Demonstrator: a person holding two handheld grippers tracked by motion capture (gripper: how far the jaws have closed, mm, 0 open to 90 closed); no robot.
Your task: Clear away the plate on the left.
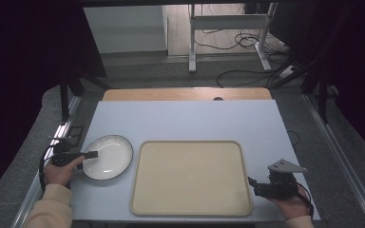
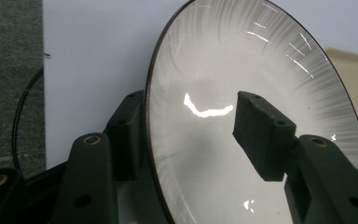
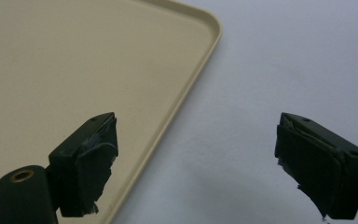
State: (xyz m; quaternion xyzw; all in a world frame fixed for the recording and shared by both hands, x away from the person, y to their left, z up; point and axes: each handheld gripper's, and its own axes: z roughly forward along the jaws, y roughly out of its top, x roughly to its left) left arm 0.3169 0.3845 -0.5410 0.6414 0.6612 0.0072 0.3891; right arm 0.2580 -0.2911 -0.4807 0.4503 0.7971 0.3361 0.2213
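A white plate [image 1: 108,156] with a dark rim lies on the pale blue table [image 1: 185,118], left of a large beige tray [image 1: 190,178]. My left gripper [image 1: 91,155] is at the plate's left edge. In the left gripper view its jaws stand apart across the rim of the plate [image 2: 242,60], one outside it and one over the inside, so the left gripper [image 2: 193,135] is open. My right gripper [image 1: 251,183] is held open at the tray's right edge. In the right gripper view the tray [image 3: 74,60] lies under one jaw and bare table under the other, with nothing in the right gripper [image 3: 196,158].
The tray is bare. A wooden strip [image 1: 185,94] runs along the table's far edge. Beyond it stand a desk frame [image 1: 228,28] and loose cables [image 1: 247,40] on the floor. Metal rails [image 1: 342,156] flank the table.
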